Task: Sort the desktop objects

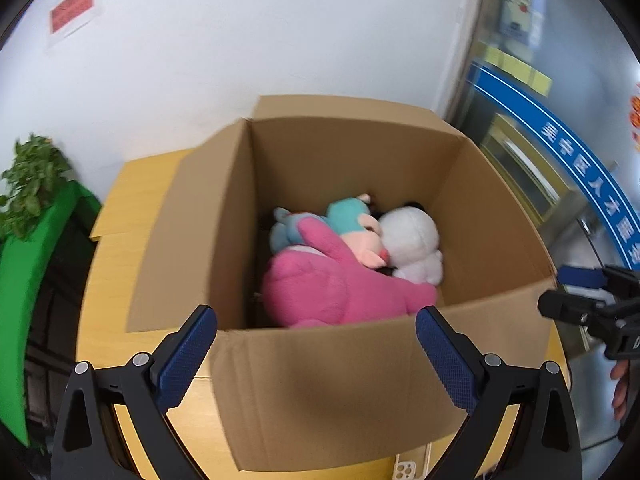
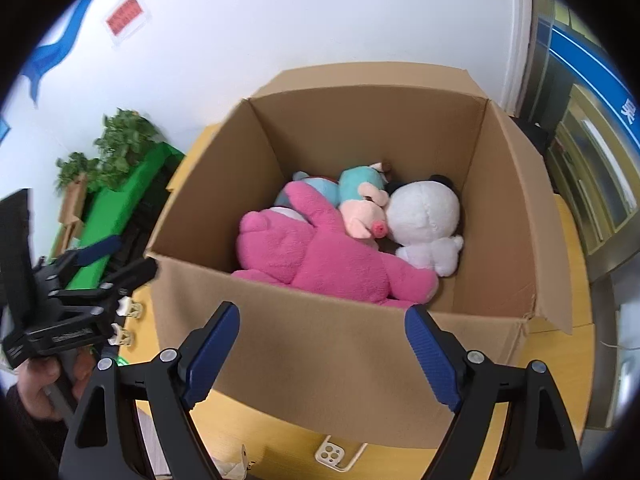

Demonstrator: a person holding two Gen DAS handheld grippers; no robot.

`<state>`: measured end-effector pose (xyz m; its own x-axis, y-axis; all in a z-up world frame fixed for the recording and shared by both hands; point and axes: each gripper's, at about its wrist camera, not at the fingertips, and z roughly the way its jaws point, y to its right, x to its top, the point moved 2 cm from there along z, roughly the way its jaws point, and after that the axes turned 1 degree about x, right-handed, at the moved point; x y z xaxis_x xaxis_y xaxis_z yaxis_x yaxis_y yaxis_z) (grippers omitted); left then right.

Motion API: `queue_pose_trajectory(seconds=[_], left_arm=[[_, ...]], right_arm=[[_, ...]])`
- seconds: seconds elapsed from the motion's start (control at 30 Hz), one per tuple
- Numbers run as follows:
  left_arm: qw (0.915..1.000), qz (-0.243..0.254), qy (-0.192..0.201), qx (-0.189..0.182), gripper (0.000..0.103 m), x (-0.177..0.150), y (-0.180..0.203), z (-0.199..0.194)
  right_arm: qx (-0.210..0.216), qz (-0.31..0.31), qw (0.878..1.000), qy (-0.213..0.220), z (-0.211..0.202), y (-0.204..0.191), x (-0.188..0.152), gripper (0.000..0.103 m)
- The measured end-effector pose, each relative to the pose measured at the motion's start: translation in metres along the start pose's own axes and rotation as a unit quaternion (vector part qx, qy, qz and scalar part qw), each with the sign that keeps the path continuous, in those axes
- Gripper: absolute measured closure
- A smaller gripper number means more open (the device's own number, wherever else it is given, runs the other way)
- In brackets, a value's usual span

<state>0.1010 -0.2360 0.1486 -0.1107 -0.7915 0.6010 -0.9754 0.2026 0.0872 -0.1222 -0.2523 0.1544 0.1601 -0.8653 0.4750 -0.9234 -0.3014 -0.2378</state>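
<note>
While three plush toys point(image 2: 340, 248) lie inside the open box point(image 2: 320, 356) on the tabletop point(image 1: 120, 200), both grippers, left point(image 1: 316, 354) and right point(image 2: 322, 354), hover before its near wall, jaws apart and empty. A low reach could snag that wall and shove the box.

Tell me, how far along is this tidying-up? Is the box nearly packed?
Three soft toys already lie in the cardboard box: a pink plush, a teal-and-peach plush and a white plush. Nothing is in hand: the left gripper and right gripper are both open in front of the box. A phone case lies on the desk, perhaps left to sort.
</note>
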Motion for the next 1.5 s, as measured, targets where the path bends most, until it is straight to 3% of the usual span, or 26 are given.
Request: queue_pose_trajectory(seconds=[0.17, 0.3, 0.53, 0.63, 0.9, 1.1, 1.27, 1.43, 1.5], left_arm=[[0.997, -0.002, -0.013, -0.076, 0.002, -0.038, 0.007, 0.003], [0.9921, -0.011, -0.047, -0.116, 0.002, -0.084, 0.017, 0.005], [0.9808, -0.059, -0.155, -0.103, 0.002, -0.185, 0.041, 0.031], [0.9727, -0.082, -0.197, -0.09, 0.002, -0.228, 0.057, 0.049], [0.9517, -0.157, -0.25, -0.084, 0.002, -0.317, 0.094, 0.104], [0.9289, -0.233, -0.275, -0.087, 0.002, -0.362, 0.109, 0.146], [0.9155, -0.275, -0.282, -0.085, 0.003, -0.384, 0.109, 0.161], [0.903, -0.314, -0.278, -0.093, 0.004, -0.397, 0.111, 0.165], [0.897, -0.334, -0.273, -0.097, 0.004, -0.404, 0.112, 0.17]], right_arm=[[0.026, -0.02, 0.999, 0.007, -0.009, 0.013, -0.05, 0.018], [0.054, -0.023, 0.998, -0.039, 0.01, 0.037, -0.114, 0.018], [0.053, -0.056, 0.986, -0.149, 0.087, 0.09, -0.229, 0.018], [0.047, -0.075, 0.983, -0.162, 0.122, 0.107, -0.258, 0.018], [0.056, -0.173, 0.974, -0.132, 0.166, 0.097, -0.278, 0.018], [0.073, -0.227, 0.963, -0.125, 0.195, 0.083, -0.257, 0.019], [0.079, -0.242, 0.955, -0.149, 0.227, 0.082, -0.256, 0.04], [0.077, -0.226, 0.959, -0.155, 0.242, 0.089, -0.256, 0.042], [0.079, -0.227, 0.958, -0.156, 0.246, 0.089, -0.256, 0.048]])
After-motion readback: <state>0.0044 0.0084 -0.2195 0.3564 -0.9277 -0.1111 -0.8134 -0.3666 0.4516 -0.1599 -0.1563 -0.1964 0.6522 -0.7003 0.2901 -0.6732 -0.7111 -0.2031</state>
